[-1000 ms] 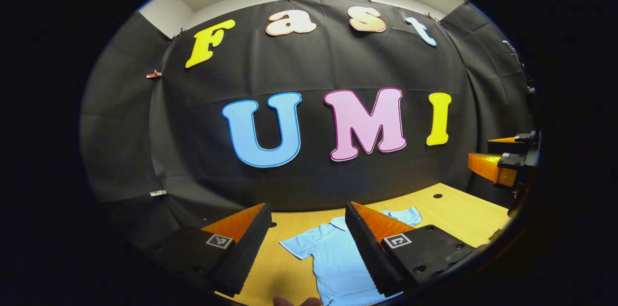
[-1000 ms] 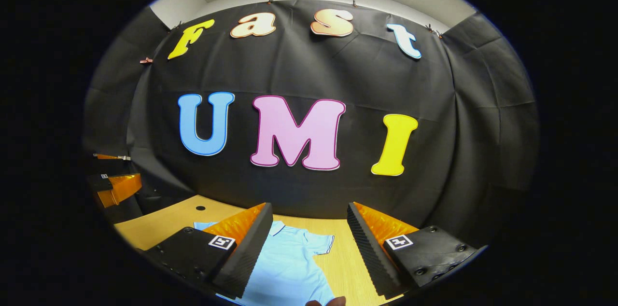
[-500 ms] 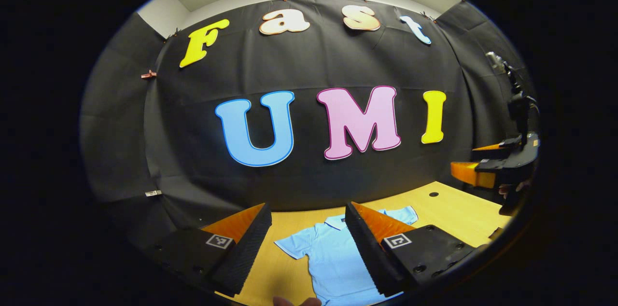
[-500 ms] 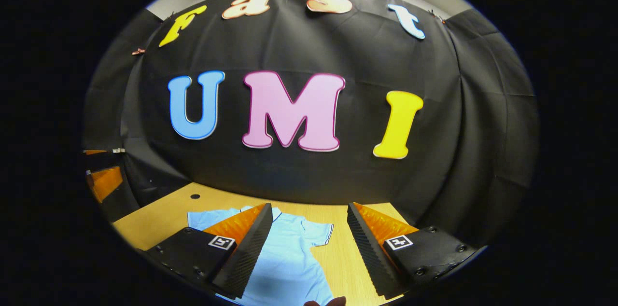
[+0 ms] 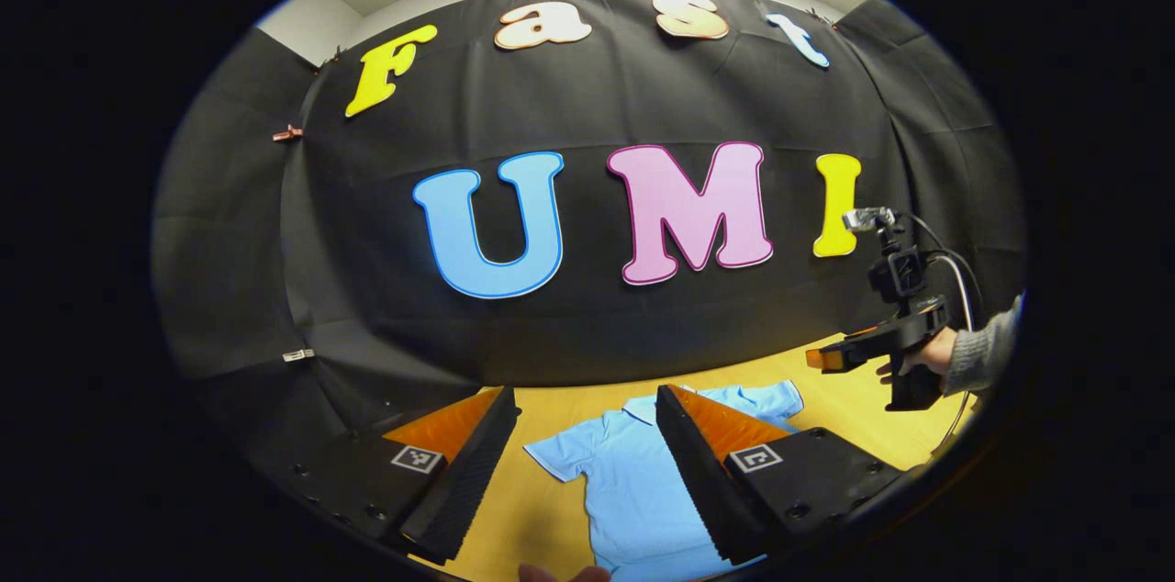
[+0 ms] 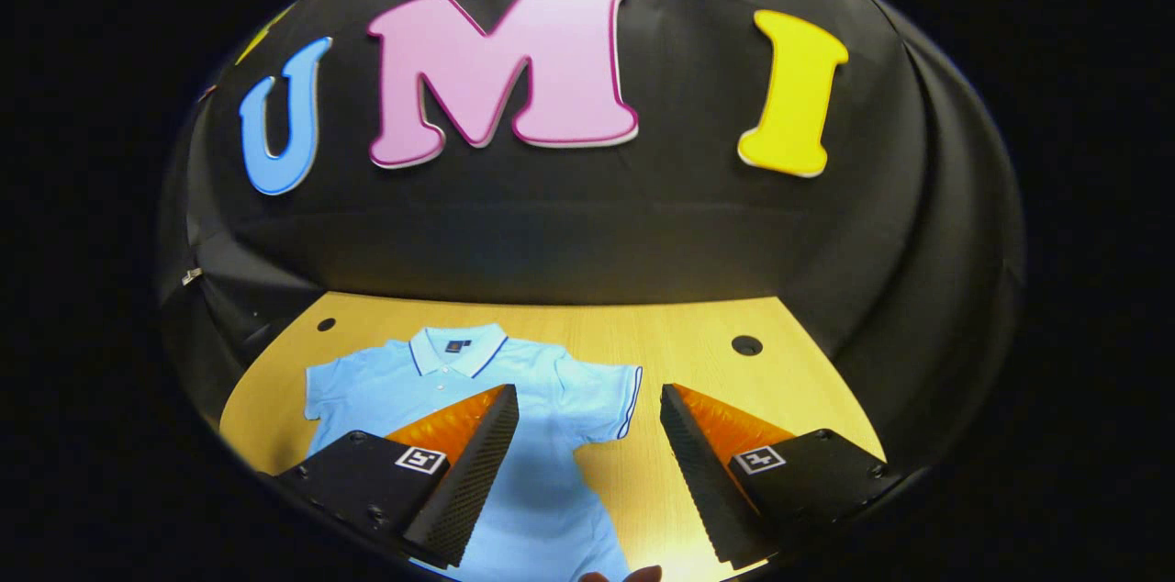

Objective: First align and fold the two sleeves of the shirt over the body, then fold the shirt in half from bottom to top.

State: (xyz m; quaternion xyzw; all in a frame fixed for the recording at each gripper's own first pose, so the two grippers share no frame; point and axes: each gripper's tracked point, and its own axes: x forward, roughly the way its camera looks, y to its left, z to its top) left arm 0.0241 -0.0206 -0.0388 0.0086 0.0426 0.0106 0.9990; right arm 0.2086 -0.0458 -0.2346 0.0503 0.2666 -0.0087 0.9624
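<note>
Shirt (image 6: 477, 380) flat, collar far | right sleeve (image 6: 601, 398) nearest right gripper (image 6: 587, 421) | both grippers, left gripper (image 5: 587, 421) too, open, empty

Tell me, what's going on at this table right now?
A person holds a hand-held gripper in each hand above a light blue polo shirt lying flat on the wooden table, sleeves spread and unfolded. Both the left hand-held gripper and the right hand-held gripper are open and hold nothing. No fold has been made yet.
</note>
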